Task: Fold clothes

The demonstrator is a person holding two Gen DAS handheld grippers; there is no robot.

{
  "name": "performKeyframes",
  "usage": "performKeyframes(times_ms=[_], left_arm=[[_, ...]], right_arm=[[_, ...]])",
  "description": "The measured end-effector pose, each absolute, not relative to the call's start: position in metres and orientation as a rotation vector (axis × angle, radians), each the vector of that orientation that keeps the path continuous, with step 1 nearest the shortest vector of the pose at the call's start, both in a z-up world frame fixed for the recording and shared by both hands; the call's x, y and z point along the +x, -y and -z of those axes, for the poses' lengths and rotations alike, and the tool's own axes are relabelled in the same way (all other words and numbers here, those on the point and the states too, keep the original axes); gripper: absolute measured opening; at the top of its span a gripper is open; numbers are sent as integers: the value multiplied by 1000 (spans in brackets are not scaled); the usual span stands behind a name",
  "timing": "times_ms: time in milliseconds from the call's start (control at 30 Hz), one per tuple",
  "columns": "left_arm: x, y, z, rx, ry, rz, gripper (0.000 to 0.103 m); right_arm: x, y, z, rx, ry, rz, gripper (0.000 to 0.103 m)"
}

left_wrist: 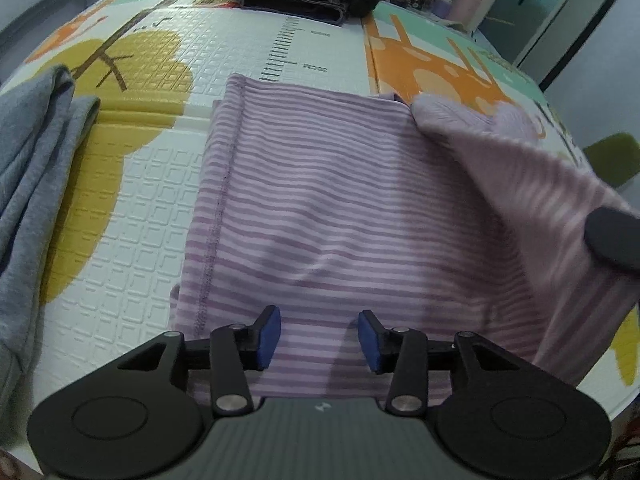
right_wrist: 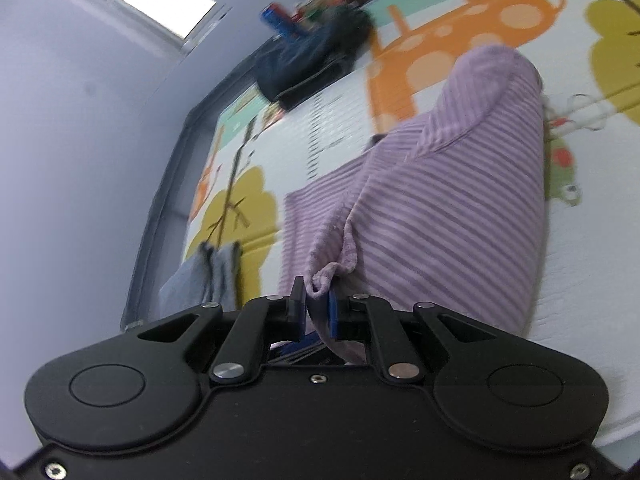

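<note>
Striped shirt (right_wrist: 452,208) edge in right gripper (right_wrist: 318,312)

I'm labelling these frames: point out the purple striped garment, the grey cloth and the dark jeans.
purple striped garment (left_wrist: 320,184), left wrist view, flat middle panel.
grey cloth (left_wrist: 32,168), left wrist view, folded body.
dark jeans (left_wrist: 296,0), left wrist view, waistband area.

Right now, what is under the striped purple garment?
The striped garment lies on the patterned play mat, which shows all around it. The right gripper lifts one edge. Anything beneath the flat part is covered and cannot be seen.
</note>
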State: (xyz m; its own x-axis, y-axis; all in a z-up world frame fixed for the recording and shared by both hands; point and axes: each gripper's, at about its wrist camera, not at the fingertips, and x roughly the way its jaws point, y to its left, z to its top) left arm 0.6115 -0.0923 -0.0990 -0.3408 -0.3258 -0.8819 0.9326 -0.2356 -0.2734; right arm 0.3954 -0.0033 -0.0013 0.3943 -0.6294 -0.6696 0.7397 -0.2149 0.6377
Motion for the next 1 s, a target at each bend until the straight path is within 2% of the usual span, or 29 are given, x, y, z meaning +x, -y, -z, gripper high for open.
performKeyframes(times_ms=[167,500,633,1000], left_arm=[[629,93,96,805,-1123,1684,44],[658,80,77,785,-985,1559,44],[669,77,75,780,-985,1523,45],[686,78,97,820,-1051,1450,49]], right_arm=[[418,14,6,1278,-193,1183,10],[430,28,44,1371,-336,1157,10],[435,32,63,1397,-422,1157,10],[456,34,93,1348,-663,1152,10]])
